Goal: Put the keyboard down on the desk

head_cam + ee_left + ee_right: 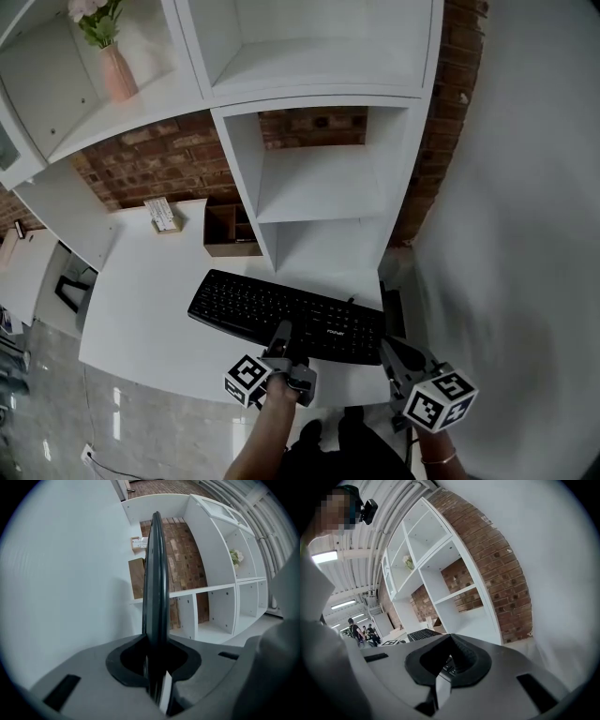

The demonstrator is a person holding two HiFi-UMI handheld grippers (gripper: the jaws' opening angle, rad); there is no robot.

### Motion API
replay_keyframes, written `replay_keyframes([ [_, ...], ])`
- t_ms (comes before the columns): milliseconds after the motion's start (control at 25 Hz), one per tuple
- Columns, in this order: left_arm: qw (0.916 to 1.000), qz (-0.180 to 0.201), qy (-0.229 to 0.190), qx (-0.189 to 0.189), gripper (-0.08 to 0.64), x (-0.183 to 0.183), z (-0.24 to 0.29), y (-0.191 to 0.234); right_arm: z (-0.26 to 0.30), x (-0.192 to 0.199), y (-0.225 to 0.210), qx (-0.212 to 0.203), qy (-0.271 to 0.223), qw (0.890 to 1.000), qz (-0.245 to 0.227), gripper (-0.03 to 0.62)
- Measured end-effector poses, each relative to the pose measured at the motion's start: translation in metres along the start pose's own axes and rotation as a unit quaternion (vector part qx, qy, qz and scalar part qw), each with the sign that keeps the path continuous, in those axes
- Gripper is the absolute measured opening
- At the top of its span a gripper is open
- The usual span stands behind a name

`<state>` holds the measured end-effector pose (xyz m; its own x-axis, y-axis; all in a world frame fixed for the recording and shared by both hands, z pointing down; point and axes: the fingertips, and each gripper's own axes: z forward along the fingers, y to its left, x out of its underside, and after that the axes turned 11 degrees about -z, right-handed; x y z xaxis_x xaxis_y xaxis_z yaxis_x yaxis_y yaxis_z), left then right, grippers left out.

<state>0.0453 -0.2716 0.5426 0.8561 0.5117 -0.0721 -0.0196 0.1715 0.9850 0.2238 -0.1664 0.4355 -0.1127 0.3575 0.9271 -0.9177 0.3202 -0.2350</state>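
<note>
The keyboard (281,314) sits low over the white table (141,309), long axis side to side, with the left tongs (282,342) clamped mid near-edge and the right tongs (392,352) clamped at its right end, so a level drop looks right.

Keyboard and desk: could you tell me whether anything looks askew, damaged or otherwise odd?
Nothing stands out. The keyboard looks intact and runs roughly parallel to the front edge of the desk, with the left hand-held gripper and the right hand-held gripper clamped on its near side.
</note>
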Motion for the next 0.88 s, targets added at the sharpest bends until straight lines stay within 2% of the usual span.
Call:
replay_keyframes([
  [400,0.9972,-0.046,-0.060,-0.006,0.067,-0.015,0.033,0.019,0.031,-0.001,-0.026,-0.048,0.027,0.998,-0.001,0.005],
  [720,0.9938,-0.071,-0.084,-0.017,0.067,-0.019,0.045,0.036,0.040,0.000,-0.038,-0.060,0.042,0.997,-0.002,0.005],
  [880,0.9934,-0.063,-0.092,-0.026,0.071,-0.021,0.046,0.044,0.041,0.002,-0.038,-0.066,0.047,0.997,-0.003,0.005],
])
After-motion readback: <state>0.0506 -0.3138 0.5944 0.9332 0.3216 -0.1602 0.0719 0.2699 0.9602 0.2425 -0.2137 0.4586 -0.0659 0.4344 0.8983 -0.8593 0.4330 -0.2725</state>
